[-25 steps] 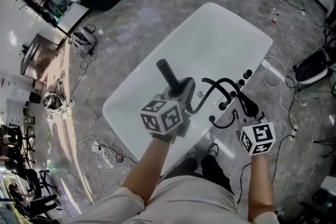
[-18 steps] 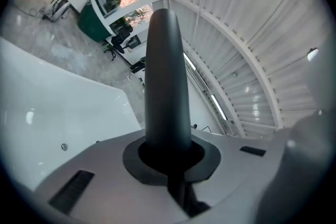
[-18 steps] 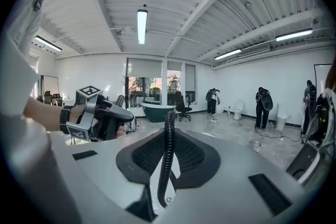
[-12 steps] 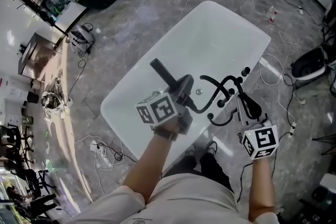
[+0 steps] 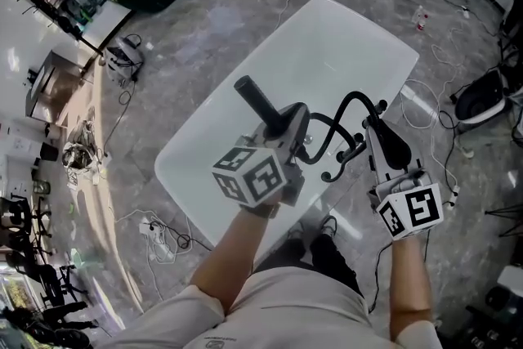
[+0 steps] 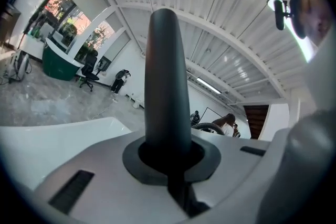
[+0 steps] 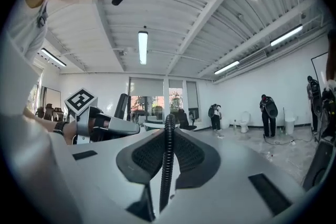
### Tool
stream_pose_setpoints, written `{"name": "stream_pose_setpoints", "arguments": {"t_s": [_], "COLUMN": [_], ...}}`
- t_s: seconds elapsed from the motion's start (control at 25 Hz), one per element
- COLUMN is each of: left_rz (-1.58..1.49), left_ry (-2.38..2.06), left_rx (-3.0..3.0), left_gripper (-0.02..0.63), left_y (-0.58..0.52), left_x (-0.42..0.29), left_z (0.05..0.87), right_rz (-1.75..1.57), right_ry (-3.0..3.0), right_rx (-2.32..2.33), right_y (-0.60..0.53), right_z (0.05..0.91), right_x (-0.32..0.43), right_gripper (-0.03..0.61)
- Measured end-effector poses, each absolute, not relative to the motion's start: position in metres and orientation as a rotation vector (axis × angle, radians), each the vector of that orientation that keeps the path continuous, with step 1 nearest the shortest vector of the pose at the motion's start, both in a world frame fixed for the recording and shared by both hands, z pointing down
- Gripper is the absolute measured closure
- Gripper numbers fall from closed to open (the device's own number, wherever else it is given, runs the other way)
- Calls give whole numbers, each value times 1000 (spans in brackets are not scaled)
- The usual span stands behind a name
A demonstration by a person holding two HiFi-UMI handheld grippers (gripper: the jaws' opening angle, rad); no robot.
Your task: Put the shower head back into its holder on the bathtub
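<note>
The black shower head handle (image 5: 255, 104) sticks up and to the left out of my left gripper (image 5: 282, 129), whose jaws are shut on it over the white bathtub (image 5: 327, 53). In the left gripper view the handle (image 6: 167, 76) rises straight from between the jaws. My right gripper (image 5: 378, 131) is shut on the ribbed black hose (image 7: 168, 149), which loops (image 5: 347, 106) between the two grippers. Black tap fittings (image 5: 357, 146) sit on the tub's near rim below the hose. The holder itself I cannot make out.
Cables trail over the grey stone floor around the tub. A black bag (image 5: 482, 104) lies at the right, a small bottle (image 5: 421, 22) beyond the tub's far right corner. People (image 7: 269, 112) and a toilet (image 7: 244, 126) are far off.
Both grippers have risen towards the head camera, carrying the shower head and the hose higher above the tub. The hose loop now arches higher between them.
</note>
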State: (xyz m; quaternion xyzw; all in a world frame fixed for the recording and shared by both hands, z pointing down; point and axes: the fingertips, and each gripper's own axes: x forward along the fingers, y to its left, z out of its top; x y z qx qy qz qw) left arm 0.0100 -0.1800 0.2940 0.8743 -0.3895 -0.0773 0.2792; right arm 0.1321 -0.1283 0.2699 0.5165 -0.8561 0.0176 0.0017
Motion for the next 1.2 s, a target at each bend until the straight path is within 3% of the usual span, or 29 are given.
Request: {"name": "stream_pose_setpoints", "arguments": {"t_s": [0.16, 0.4, 0.64, 0.92, 1.2], "left_rz": [-269, -230, -199, -250, -230], "left_ry": [-1076, -1045, -1068, -1123, -1139], "left_rx": [2433, 2400, 2407, 2411, 2414], "left_gripper": [600, 600, 600, 600, 600], "left_y": [-181, -177, -178, -180, -179], "left_x": [9, 21, 20, 2, -1], "left_z": [262, 295, 308, 302, 309], "right_rz": [-246, -602, -575, -800, -541], "right_ry": [-2617, -2180, -2138, -2046, -2240], "right_rx": [1600, 1395, 1437, 1607, 1549], "right_y": [-134, -122, -115, -129, -132], "right_z": [244, 277, 306, 282, 331], "right_x": [121, 157, 134, 141, 129], "right_gripper": [520, 520, 520, 520, 520]}}
